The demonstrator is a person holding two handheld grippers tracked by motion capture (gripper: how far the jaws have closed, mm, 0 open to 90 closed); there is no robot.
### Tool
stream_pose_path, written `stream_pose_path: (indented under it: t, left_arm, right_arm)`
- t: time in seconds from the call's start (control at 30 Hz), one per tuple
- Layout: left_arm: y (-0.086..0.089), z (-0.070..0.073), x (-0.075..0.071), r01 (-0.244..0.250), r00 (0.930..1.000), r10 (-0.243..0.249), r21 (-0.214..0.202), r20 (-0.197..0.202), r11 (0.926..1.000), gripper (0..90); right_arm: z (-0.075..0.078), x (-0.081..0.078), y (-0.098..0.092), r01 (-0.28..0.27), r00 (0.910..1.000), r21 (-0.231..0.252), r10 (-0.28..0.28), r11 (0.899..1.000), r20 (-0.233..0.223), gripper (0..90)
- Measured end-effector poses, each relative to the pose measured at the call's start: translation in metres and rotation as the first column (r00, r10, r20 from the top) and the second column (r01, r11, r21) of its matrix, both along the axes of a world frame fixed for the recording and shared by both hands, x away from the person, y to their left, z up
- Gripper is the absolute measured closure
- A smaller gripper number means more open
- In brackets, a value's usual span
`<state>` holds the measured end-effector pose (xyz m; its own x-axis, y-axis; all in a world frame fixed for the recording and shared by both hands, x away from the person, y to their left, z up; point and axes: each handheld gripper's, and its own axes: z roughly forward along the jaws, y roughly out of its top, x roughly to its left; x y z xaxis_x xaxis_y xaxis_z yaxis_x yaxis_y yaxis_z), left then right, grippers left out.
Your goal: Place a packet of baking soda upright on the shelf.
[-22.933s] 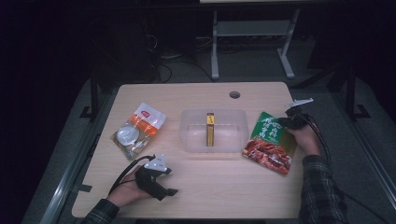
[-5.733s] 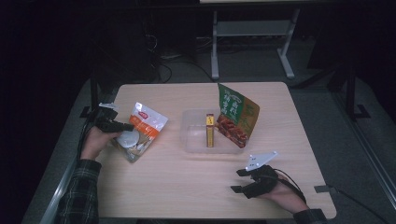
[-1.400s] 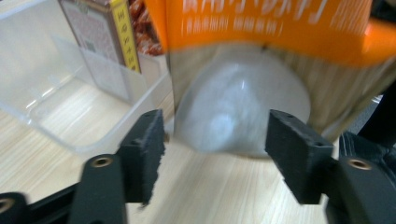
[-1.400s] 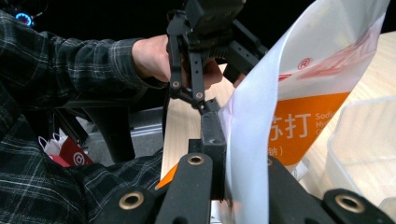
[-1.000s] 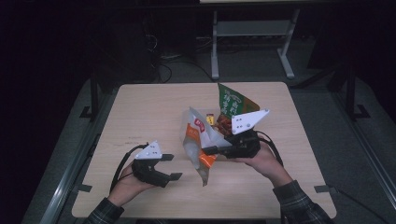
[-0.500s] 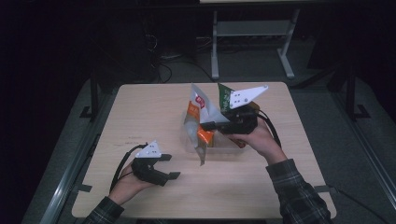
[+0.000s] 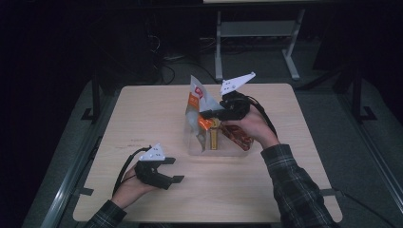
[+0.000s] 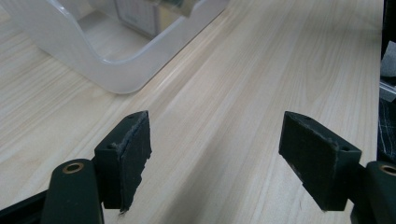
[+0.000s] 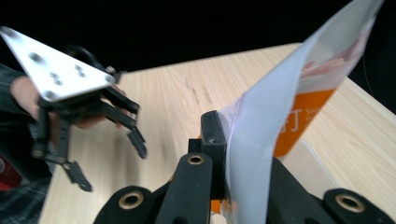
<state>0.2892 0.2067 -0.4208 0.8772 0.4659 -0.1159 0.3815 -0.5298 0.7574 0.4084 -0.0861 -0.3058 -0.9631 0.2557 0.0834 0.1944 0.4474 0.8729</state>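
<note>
Since a second ago, right gripper point(image 7: 207, 113) carries orange snack bag point(image 7: 196, 102), clamped, over clear bin point(image 7: 197, 151); left gripper point(image 7: 167, 170) rests wide, empty. Step: placing. Next: lower, release inside bin.

At centre frame I see a white-and-orange snack pouch point(image 7: 196, 102) above the clear plastic bin point(image 7: 202, 151); the pale woodgrain table point(image 7: 142, 114) spreads beneath, a plaid sleeve point(image 7: 292, 183) lower right.
</note>
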Motion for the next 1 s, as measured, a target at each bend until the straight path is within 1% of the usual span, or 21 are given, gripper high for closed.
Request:
stream_pose_path:
  t: [0.1, 0.13, 0.17, 0.2, 0.27, 0.3, 0.37, 0.4, 0.47, 0.5, 0.6, 0.7, 0.8, 0.83, 0.87, 0.9, 1.0]
  left_arm:
    - [0.001, 0.0, 0.001, -0.005, 1.0, 0.005, -0.008, 0.0, 1.0, 24.6]
    - [0.001, 0.0, 0.001, -0.005, 1.0, 0.005, -0.006, 0.001, 1.0, 24.6]
    - [0.001, 0.0, 0.001, -0.006, 1.0, 0.006, -0.008, -0.001, 0.9999, 24.6]
    - [0.001, 0.0, 0.001, -0.007, 1.0, 0.007, -0.008, -0.001, 0.9999, 24.6]
    - [0.001, 0.0, 0.001, -0.007, 1.0, 0.007, -0.009, 0.001, 0.9999, 24.6]
    - [0.001, 0.0, 0.001, -0.005, 1.0, 0.005, -0.009, 0.003, 0.9999, 24.6]
    - [0.001, 0.0, 0.001, -0.004, 1.0, 0.004, -0.007, 0.002, 1.0, 24.6]
    - [0.001, 0.0, 0.001, -0.004, 1.0, 0.004, -0.009, 0.001, 1.0, 24.6]
    - [0.0, 0.0, 0.001, -0.002, 1.0, 0.002, -0.006, 0.0, 1.0, 24.6]
    - [0.0, 0.0, 0.001, -0.002, 1.0, 0.002, -0.004, 0.0, 1.0, 24.6]
    - [0.0, -0.001, 0.0, 0.0, 1.0, 0.0, -0.002, 0.002, 1.0, 24.6]
    - [-0.001, -0.002, 0.0, 0.004, 1.0, -0.004, -0.001, 0.0, 1.0, 24.5]
    - [-0.001, -0.002, 0.0, 0.007, 1.0, -0.007, 0.002, 0.001, 1.0, 24.5]
    - [-0.001, -0.002, 0.0, 0.006, 1.0, -0.006, 0.003, 0.001, 1.0, 24.6]
    - [-0.001, -0.002, 0.0, 0.009, 1.0, -0.009, 0.004, 0.004, 1.0, 24.6]
    - [-0.001, -0.002, 0.0, 0.009, 0.9999, -0.009, 0.005, 0.005, 0.9999, 24.6]
    - [-0.002, -0.002, 0.0, 0.007, 1.0, -0.007, 0.009, 0.005, 0.9999, 24.5]
  right_arm:
    - [-0.003, 0.006, 0.004, 0.007, 1.0, -0.04, -0.007, 0.999, 0.003, 90.0]
    - [-0.005, 0.007, 0.005, 0.012, 0.9999, -0.055, -0.012, 0.998, -0.003, 90.0]
    - [-0.007, 0.009, 0.006, 0.015, 0.9999, -0.067, -0.015, 0.998, 0.008, 90.0]
    - [-0.008, 0.009, 0.007, 0.022, 0.9998, -0.079, -0.022, 0.997, 0.001, 90.0]
    - [-0.011, 0.012, 0.007, 0.029, 0.9995, -0.097, -0.028, 0.995, 0.011, 90.0]
    - [-0.012, 0.012, 0.007, 0.032, 0.9995, -0.099, -0.032, 0.995, 0.004, 90.0]
    - [-0.014, 0.014, 0.006, 0.038, 0.9993, -0.111, -0.036, 0.993, 0.012, 90.0]
    - [-0.015, 0.015, 0.006, 0.042, 0.9991, -0.11, -0.041, 0.993, 0.005, 90.0]
    - [-0.018, 0.016, 0.006, 0.041, 0.9992, -0.128, -0.04, 0.991, 0.008, 90.0]
    - [-0.019, 0.015, 0.006, 0.041, 0.9991, -0.134, -0.042, 0.99, -0.001, 90.0]
    - [-0.024, 0.016, 0.007, 0.039, 0.9992, -0.151, -0.039, 0.988, 0.007, 90.0]
    - [-0.028, 0.016, 0.008, 0.041, 0.9991, -0.153, -0.043, 0.987, -0.007, 90.0]
    - [-0.032, 0.017, 0.009, 0.04, 0.999, -0.164, -0.043, 0.986, -0.011, 90.0]
    - [-0.034, 0.017, 0.01, 0.04, 0.999, -0.172, -0.043, 0.984, -0.012, 90.0]
    - [-0.035, 0.017, 0.011, 0.044, 0.9985, -0.178, -0.049, 0.983, -0.024, 90.0]
    - [-0.036, 0.017, 0.011, 0.045, 0.9986, -0.189, -0.049, 0.981, -0.018, 90.0]
    - [-0.038, 0.017, 0.014, 0.041, 0.9984, -0.198, -0.048, 0.979, -0.029, 90.0]
